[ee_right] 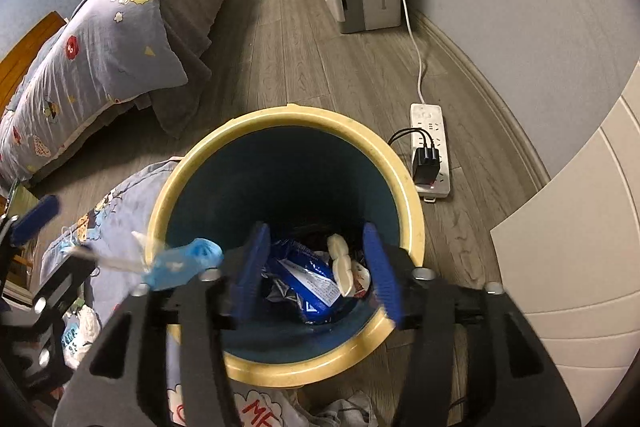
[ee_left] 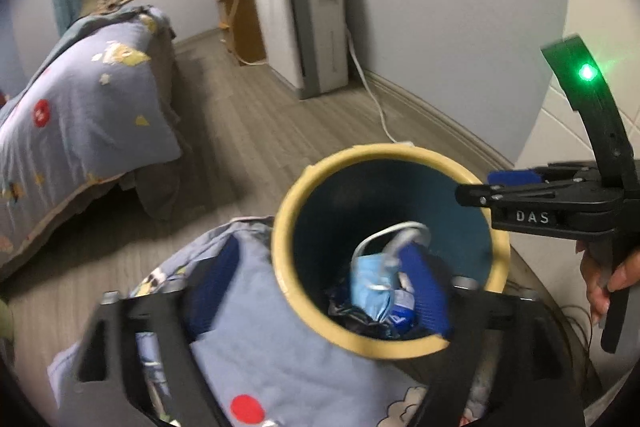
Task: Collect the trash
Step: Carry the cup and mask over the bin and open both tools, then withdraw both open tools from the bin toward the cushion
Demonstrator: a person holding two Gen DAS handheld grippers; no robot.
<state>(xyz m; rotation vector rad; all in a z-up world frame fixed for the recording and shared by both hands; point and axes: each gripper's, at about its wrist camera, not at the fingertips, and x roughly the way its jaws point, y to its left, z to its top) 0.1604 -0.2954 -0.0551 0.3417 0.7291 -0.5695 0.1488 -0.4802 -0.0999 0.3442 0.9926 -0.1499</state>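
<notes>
Bin is standing on the floor at six o'clock of the bed; a mask is dropping in. My left jaws are gaping empty, my right jaws half open, holding nothing.

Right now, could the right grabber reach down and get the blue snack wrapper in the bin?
Probably yes. The right gripper hangs open right above the bin, and the blue snack wrapper lies uncovered on top of the trash. Only a white scrap rests beside it, so the way down looks free.
</notes>
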